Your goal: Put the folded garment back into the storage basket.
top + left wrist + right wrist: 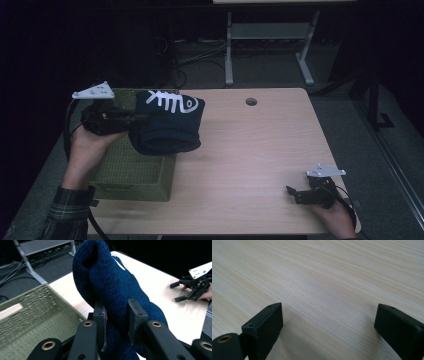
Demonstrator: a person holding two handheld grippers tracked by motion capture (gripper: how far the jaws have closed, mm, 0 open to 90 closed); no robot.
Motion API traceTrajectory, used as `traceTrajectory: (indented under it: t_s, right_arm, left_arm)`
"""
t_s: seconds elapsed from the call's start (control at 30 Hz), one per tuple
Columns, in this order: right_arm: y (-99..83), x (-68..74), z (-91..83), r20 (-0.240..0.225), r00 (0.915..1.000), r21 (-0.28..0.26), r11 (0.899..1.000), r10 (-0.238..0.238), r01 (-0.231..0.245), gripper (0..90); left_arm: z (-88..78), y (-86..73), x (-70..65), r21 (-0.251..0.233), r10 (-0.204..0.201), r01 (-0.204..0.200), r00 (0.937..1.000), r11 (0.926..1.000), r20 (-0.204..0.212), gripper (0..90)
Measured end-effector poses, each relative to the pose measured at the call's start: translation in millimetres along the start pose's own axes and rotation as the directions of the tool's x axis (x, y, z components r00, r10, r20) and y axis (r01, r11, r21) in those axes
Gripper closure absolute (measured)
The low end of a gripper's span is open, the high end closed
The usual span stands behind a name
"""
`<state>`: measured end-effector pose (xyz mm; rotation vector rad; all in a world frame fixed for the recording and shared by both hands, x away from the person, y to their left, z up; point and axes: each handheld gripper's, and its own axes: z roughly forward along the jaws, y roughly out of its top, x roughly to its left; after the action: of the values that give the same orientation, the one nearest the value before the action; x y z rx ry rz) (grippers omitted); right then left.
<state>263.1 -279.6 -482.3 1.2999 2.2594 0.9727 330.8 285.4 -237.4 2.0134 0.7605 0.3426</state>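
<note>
Pads of your left gripper (117, 322) are pinched on the folded dark-blue knit sweater (112, 290), fabric bunched between them, so the grip reads firm. From above, that same left gripper (107, 120) holds the sweater (167, 125) lifted, hanging over the right rim of the green woven basket (132, 175) and partly over the wooden table (250, 150). Step in hand, as it reads: carrying the bundle between basket and table; which way it is headed can't be told from one moment. Next move calls for keeping the pinch closed until the bundle is over its landing spot, then lowering before you let go (a folded knit will slump open if dropped from height). Your right gripper (306, 192) rests at the near right corner of the table, jaws spread wide, nothing between them, well apart from the sweater. View differences: the high view gives the white fishbone print (172, 102) on top of the sweater and the hole in the tabletop (251, 101); the left gripper view gives the pad contact, the knit texture and the basket (37, 312) weave up close, plus the right gripper (193, 287) far off; the right gripper view confirms bare wood grain (317, 285) between its open jaws.
</note>
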Motion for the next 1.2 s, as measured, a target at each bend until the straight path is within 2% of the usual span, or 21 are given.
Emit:
traceTrajectory:
  t_s: [0.23, 0.6, 1.0, 1.2]
  right_arm:
    - [0.0, -0.1, 0.0, 0.001, 1.0, 0.0, 1.0, 0.0, 0.0, 7.9]
    - [0.1, -0.3, 0.2, 0.003, 1.0, -0.002, 1.0, 0.0, 0.0, 7.9]
    - [0.1, -0.2, 0.3, 0.005, 1.0, 0.0, 1.0, 0.002, -0.002, 7.9]
    - [0.1, -0.2, 0.3, 0.004, 1.0, -0.001, 1.0, 0.002, -0.002, 7.9]
  left_arm:
    - [-22.8, -4.6, 10.8, -0.015, -0.019, 0.018, 0.9993, 0.9997, -0.032, 71.7]
    - [-53.0, -15.9, 25.7, -0.042, -0.058, 0.055, 0.9948, 0.9976, -0.084, 71.7]
    - [-58.1, -33.9, 31.4, -0.021, -0.088, 0.087, 0.992, 0.996, -0.09, 71.7]
    - [-62.2, -48.4, 36.3, -0.005, -0.108, 0.108, 0.9892, 0.9941, -0.098, 71.7]
